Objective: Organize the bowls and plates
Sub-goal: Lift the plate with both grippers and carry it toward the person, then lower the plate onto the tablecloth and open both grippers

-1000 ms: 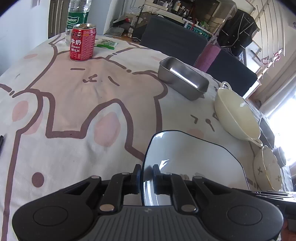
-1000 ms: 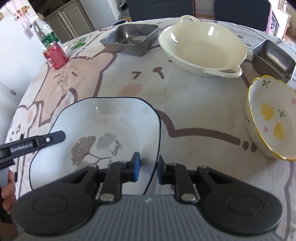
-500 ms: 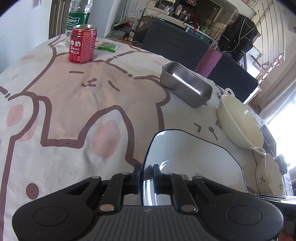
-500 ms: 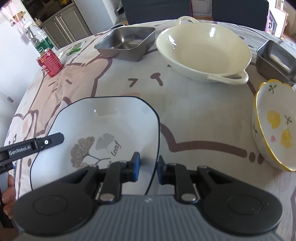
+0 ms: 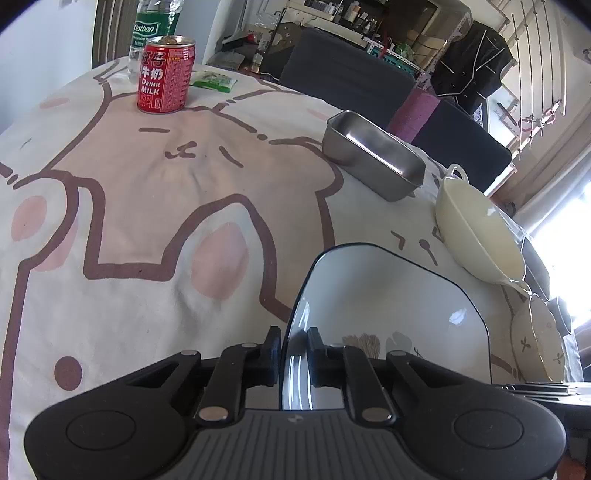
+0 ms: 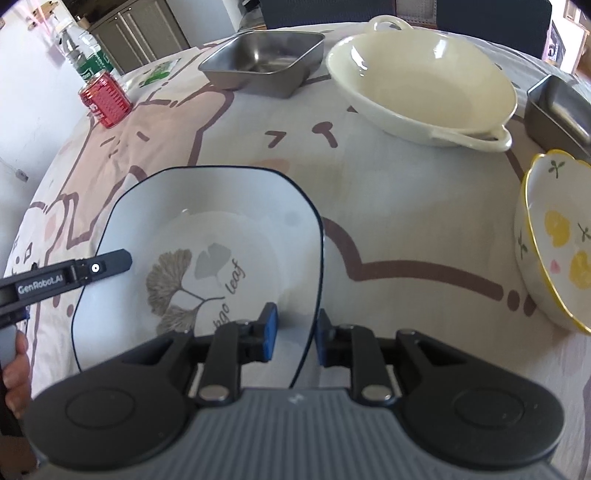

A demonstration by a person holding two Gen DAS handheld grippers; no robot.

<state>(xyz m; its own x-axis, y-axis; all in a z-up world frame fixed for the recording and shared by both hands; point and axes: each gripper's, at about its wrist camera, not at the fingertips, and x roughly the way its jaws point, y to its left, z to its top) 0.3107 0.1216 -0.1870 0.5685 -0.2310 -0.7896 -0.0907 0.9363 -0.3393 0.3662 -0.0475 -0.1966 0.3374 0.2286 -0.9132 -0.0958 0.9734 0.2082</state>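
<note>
Far left on your desk, the red can (image 5: 165, 75) reads "DRINK MILK". The bottle (image 5: 151, 31) behind it says "Cestbon". Your plate (image 6: 207, 258) shows "leaf"; the left gripper (image 6: 110, 264) reads "GenRobot.AI".

Glossy ceramic plate (image 6: 207, 236), brushed metal tray (image 6: 264, 62)

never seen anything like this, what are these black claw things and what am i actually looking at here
There is no robot: a person holds a two-finger gripper in each hand, and a fisheye camera on each looks along its fingers. One picture comes from the left gripper, the other from the right gripper. Below is a table with a cartoon cloth. On it are a cream bowl, steel trays, a flowered bowl, a red can and a bottle. The left gripper is clamped on the ginkgo plate rim. The right one's jaws have just been opening slightly with the rim between them; whether they press I cannot tell.
</note>
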